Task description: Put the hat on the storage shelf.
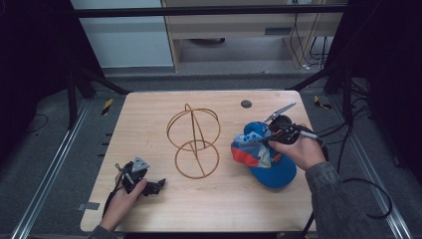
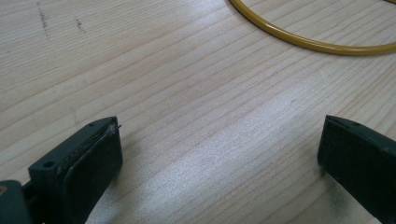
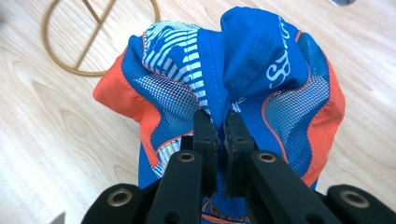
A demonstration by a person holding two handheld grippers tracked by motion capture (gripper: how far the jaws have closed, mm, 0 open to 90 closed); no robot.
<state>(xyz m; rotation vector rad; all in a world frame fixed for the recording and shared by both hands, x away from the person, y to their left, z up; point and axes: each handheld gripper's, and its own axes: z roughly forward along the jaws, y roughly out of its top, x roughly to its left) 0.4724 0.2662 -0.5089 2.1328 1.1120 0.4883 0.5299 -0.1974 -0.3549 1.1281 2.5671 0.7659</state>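
Cap (image 1: 268,157), one of them, blue and orange, sits at the table's (image 1: 219,204) right side, its fabric pinched between the pressed-together jaws of the right gripper (image 1: 266,139), held from above by the right hand (image 1: 303,152). The left gripper (image 1: 158,185) rests low near the front-left corner, jaws spread wide. One wire stand (image 1: 194,142) stands between them.

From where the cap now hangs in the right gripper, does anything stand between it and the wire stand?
Nothing visible does. The cap is pinched in the right gripper; only bare table separates it from the wire stand.
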